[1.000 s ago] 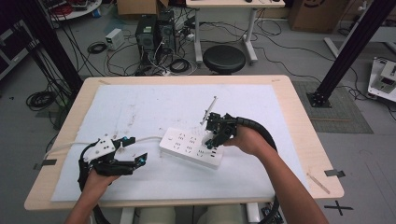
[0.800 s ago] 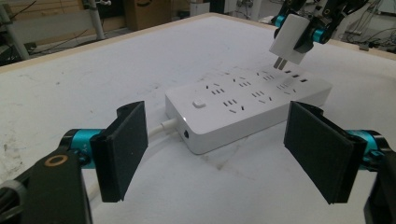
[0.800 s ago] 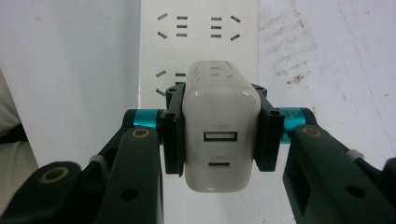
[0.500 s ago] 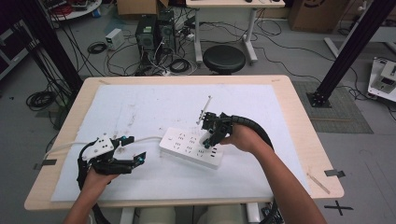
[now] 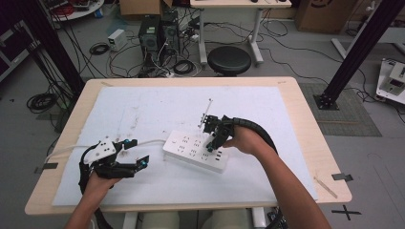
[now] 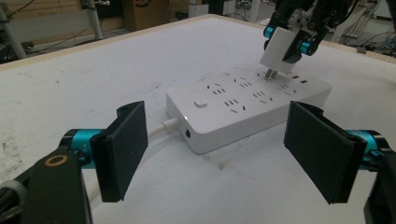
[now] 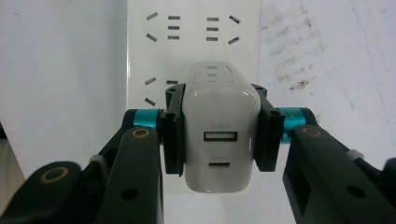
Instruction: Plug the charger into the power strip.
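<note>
Right gripper (image 5: 211, 142) clamped on a white USB charger (image 7: 219, 135), 1 pad on each flat side, 2 ports facing its camera. Compared with 1 second ago, shifted only slightly, down and toward the power strip (image 5: 193, 150); jaw width unchanged, so grip firm. In the left gripper view, charger (image 6: 279, 50) tilted, 2 metal prongs just touching or just above a socket near the far end of the strip; cannot tell whether already entering the slots. Judged as the alignment step before pushing in: prongs not seated, charger body clearly above the strip face. Power strip lying near the middle of the bench, on the white mat (image 5: 143, 109), closer to the near edge, white cable running off toward the left edge. Left gripper (image 5: 133, 160) resting near the near-left corner, jaws wide apart and holding nothing, unmoved against the earlier views, pointing at the strip's switch end. No containers on the bench; nothing plugged into any socket.
</note>
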The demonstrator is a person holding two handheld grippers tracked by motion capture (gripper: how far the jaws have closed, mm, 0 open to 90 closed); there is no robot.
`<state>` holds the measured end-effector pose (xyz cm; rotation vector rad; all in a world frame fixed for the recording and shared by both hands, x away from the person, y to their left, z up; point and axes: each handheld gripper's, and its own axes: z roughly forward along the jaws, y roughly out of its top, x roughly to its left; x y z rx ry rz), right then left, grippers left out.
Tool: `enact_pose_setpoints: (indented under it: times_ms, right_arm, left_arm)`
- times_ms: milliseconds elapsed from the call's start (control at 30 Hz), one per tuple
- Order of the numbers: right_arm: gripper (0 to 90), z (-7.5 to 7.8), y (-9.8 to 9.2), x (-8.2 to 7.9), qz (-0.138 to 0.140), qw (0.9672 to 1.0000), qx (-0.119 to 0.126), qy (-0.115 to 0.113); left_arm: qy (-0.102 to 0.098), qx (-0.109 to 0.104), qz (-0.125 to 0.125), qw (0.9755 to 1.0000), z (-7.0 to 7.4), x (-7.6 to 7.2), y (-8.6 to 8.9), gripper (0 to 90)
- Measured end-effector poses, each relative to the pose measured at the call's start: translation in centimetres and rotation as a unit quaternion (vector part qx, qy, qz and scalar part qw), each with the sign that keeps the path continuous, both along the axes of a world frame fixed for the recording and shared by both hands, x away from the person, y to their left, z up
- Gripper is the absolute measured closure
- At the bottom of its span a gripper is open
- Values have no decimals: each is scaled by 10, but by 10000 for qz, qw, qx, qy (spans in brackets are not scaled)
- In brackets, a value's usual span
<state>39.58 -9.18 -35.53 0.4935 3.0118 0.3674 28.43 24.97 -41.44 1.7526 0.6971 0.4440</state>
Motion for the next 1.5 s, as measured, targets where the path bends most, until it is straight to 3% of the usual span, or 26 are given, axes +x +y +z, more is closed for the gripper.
enact_pose_setpoints:
  times_ms: [367,1067,1167,1300,1500]
  right_arm:
    - [633,1,15,3,-3,9997,-247,59]
    - [635,-2,23,2,-27,9995,-300,-23]
    - [634,-9,25,2,52,9987,-501,-68]
    - [635,-10,25,4,-17,9990,-440,31]
    - [636,-11,24,3,6,9992,-394,1]
  left_arm:
    - [32,-50,13,10000,-1,0,2,217]
    - [55,-127,5,9999,-6,-1,3,217]
    - [39,-116,1,9999,-6,-1,4,217]
    - [67,-112,30,9999,-7,-1,5,217]
    - [70,-154,55,9998,-7,-1,5,217]
